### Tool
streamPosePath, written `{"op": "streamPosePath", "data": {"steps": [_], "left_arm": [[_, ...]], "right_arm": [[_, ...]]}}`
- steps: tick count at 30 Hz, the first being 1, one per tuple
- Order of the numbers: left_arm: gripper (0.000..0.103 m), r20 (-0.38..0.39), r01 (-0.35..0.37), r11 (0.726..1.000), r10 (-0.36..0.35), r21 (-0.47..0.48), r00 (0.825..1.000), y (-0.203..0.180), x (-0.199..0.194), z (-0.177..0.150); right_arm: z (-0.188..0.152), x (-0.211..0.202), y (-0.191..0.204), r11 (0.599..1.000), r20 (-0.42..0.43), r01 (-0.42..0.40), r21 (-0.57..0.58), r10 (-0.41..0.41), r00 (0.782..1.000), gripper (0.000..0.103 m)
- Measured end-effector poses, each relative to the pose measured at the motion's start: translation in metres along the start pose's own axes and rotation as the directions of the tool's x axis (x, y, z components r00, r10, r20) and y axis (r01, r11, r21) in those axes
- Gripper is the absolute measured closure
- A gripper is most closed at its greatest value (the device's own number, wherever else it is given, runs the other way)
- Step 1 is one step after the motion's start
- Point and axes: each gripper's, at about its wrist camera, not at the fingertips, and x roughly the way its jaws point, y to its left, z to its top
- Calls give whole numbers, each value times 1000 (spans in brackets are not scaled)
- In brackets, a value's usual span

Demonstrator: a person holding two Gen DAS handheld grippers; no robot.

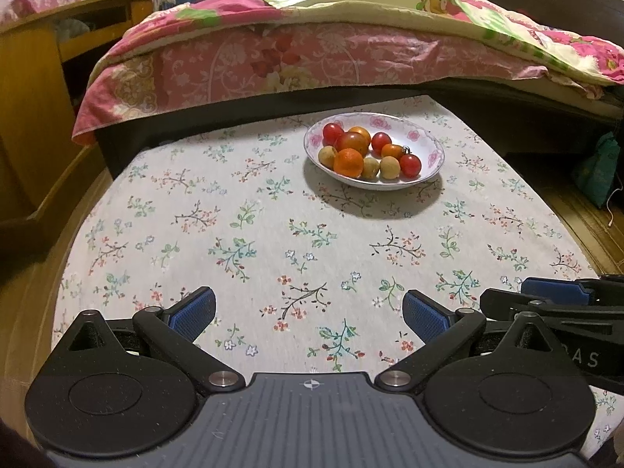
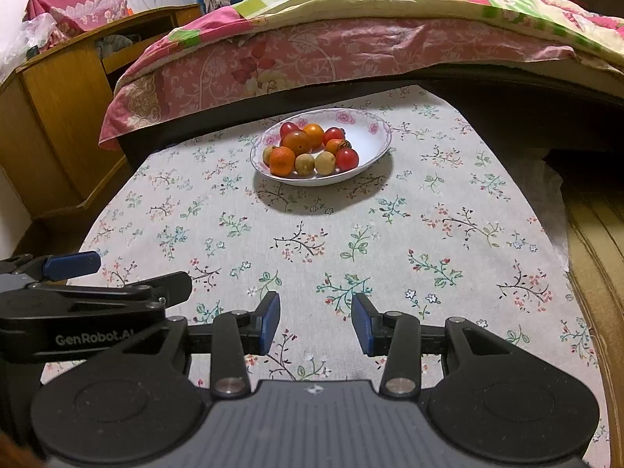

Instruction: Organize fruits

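A white floral plate [image 1: 433, 156] [image 2: 374, 132] stands at the far side of the table. It holds several small fruits: red cherry tomatoes [image 1: 410, 165] [image 2: 347, 158], oranges [image 1: 348, 162] [image 2: 282, 161] and pale yellow-green round fruits [image 1: 389, 167] [image 2: 325, 162]. My left gripper [image 1: 310, 314] is open wide and empty, low over the near table edge, far from the plate. My right gripper [image 2: 316, 321] is open and empty, also at the near edge. Each gripper shows in the other's view, the right one [image 1: 553, 300] at the right edge, the left one [image 2: 74, 273] at the left edge.
The table carries a grey floral cloth [image 1: 253, 234] [image 2: 448, 234]. A bed with pink and green quilts [image 1: 331, 50] [image 2: 351, 39] runs close behind the table. A wooden cabinet [image 1: 35, 89] [image 2: 58, 117] stands at the left. A teal bag [image 1: 596, 167] sits on the floor at right.
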Motion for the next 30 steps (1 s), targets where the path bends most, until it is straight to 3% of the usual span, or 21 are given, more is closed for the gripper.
{"op": "streamPosePath", "data": {"steps": [30], "left_arm": [[0, 8, -12, 1000, 12, -6, 1000, 1, 1, -2]], "right_arm": [[-3, 7, 2, 1000, -29, -3, -12, 3, 1000, 63]]}}
